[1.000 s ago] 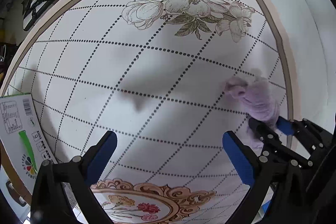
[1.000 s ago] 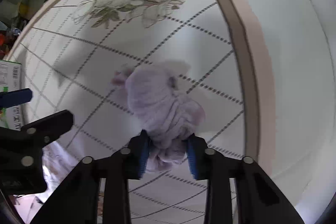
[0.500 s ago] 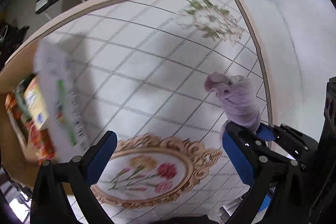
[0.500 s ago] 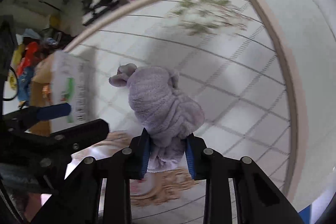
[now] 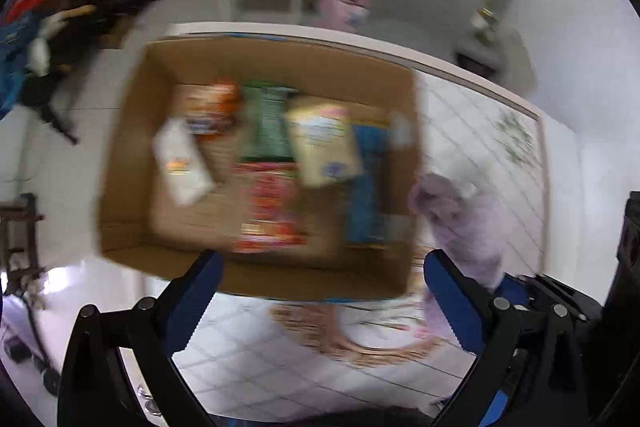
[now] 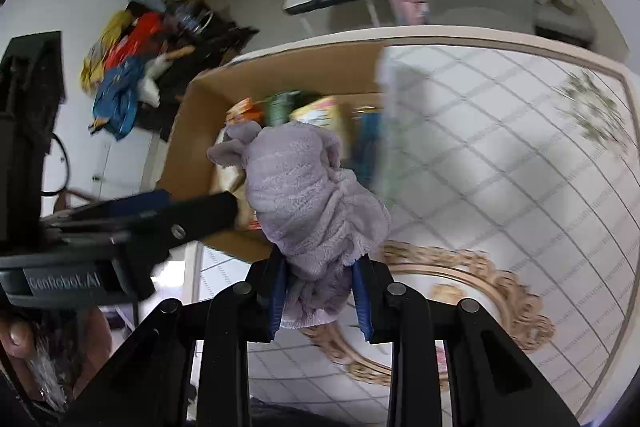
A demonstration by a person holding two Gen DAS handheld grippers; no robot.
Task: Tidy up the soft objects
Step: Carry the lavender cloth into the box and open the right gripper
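1. The right gripper [image 6: 320,291] is clamped on the lower end of a lilac plush toy [image 6: 308,195], holding it in the air just beside the open cardboard box [image 5: 132,155] on the tiled tabletop [image 6: 500,163].
2. The left gripper [image 5: 320,291] is spread wide with nothing between its fingers, pointing at the box.
3. The box holds several packets; blur hides what they are.
4. The toy looks light, soft and floppy: it bunches at the pinch and its free end sags.
5. I judge a hold on the thick middle steadier than one on a loose edge.
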